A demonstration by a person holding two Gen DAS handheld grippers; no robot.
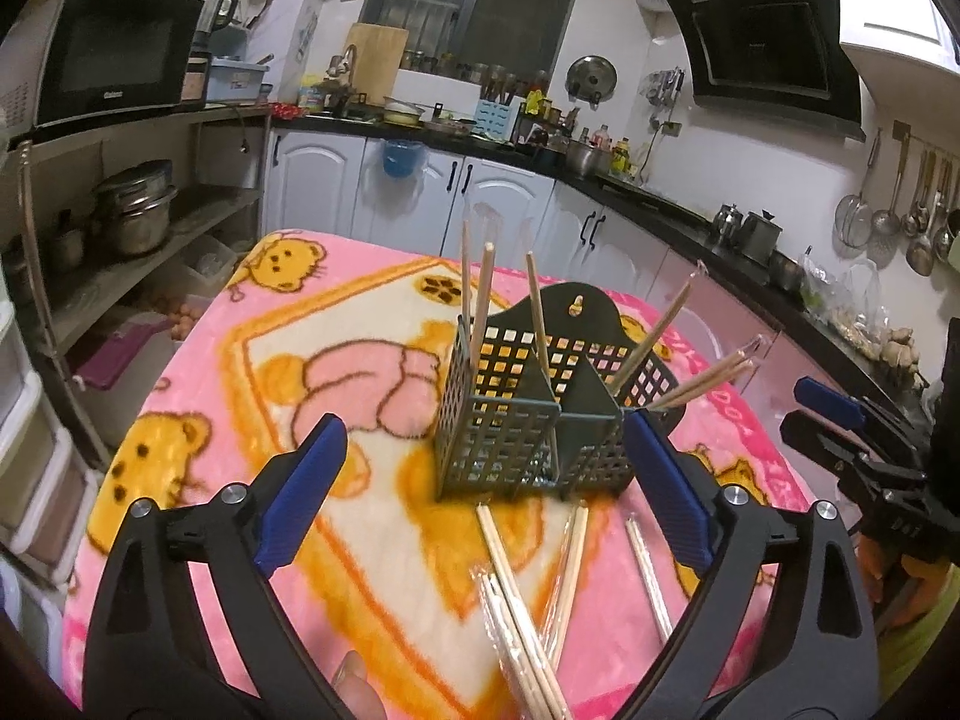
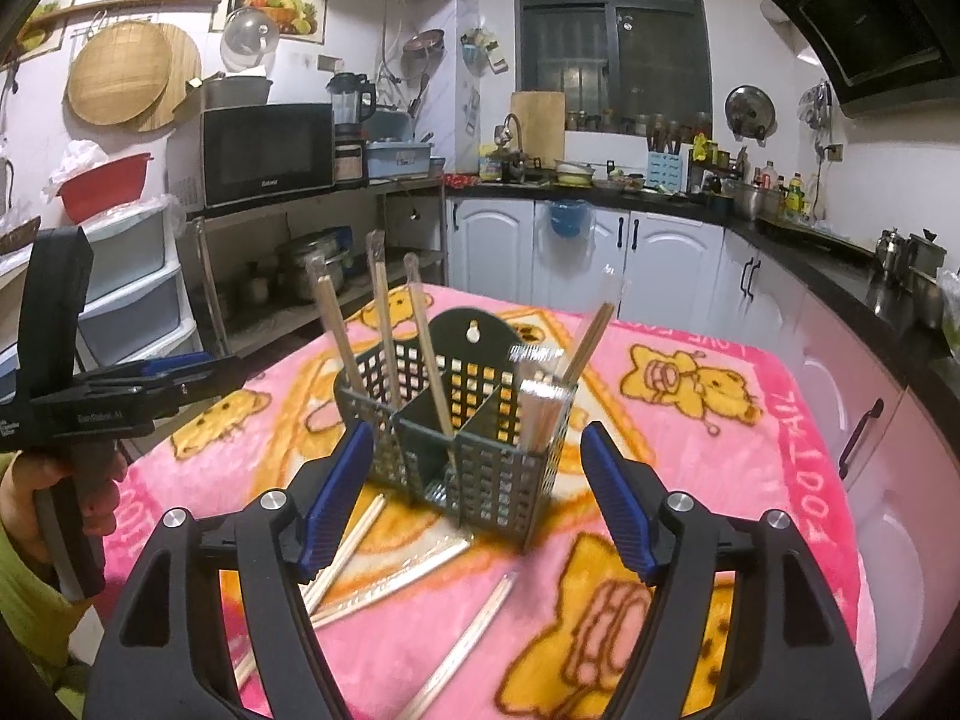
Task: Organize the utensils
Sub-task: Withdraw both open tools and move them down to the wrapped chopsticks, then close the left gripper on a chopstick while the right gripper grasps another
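The dark utensil basket (image 1: 528, 414) stands on the pink blanket (image 1: 240, 372) with chopsticks inside — more wrapped chopsticks (image 1: 522, 618) lie in front of it. The left gripper (image 1: 486, 480) and the right gripper (image 2: 474, 492) are both wide and empty, just before the basket.

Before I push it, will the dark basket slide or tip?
The basket looks like light, thin plastic mesh, so it probably moves easily. The fuzzy blanket may catch its base, so it could tip rather than slide. The tall chopsticks leaning outward may add to that.
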